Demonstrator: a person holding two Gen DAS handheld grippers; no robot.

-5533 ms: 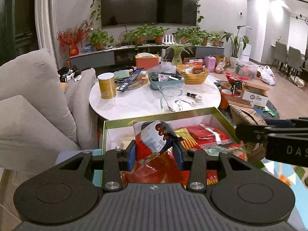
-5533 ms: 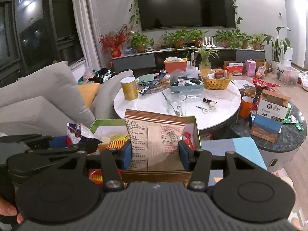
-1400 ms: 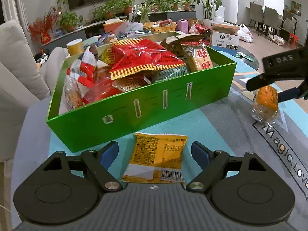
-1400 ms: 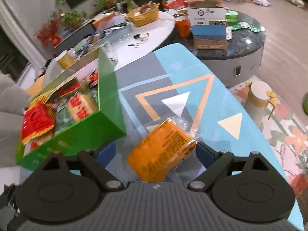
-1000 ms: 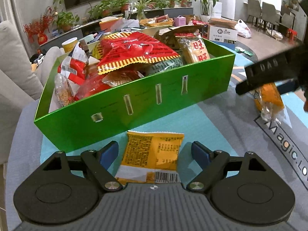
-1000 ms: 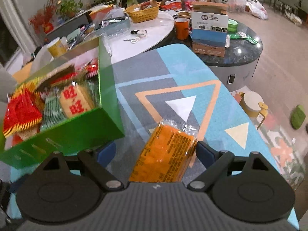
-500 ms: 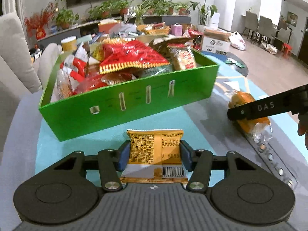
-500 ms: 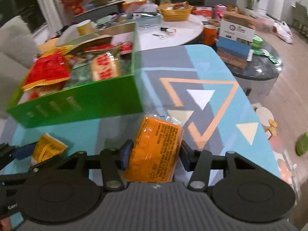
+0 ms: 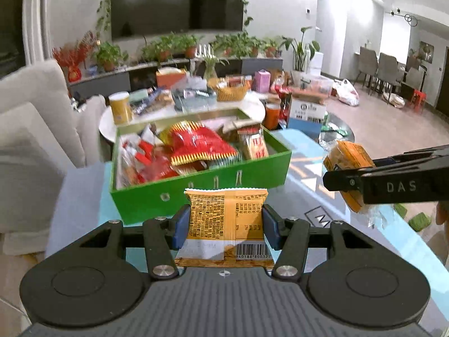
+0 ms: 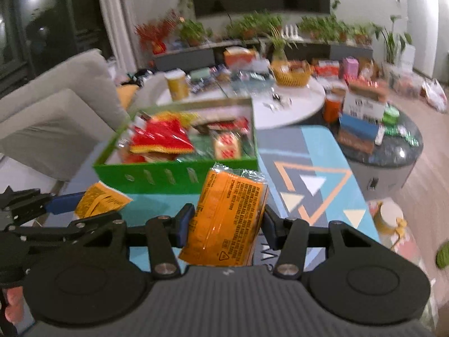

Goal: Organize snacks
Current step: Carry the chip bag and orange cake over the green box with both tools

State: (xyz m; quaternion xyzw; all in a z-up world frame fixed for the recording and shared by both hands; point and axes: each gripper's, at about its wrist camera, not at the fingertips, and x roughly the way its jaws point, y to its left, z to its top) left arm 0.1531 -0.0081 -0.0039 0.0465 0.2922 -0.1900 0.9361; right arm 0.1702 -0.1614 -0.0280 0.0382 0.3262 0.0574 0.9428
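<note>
two packets are up off the bench at once. the left tool (image 9: 226,226) is clenched on a flat yellow packet (image 9: 226,219), and the right tool (image 10: 227,226) is clenched on a fatter orange packet (image 10: 228,219); both hang just short of the green box (image 9: 196,193), which is already heaped with snacks. to do this step well, i'd carry each packet clear over the near wall, pick a low gap rather than the red bag (image 9: 200,146) on top, and let go one side at a time so the tools don't cross.
</note>
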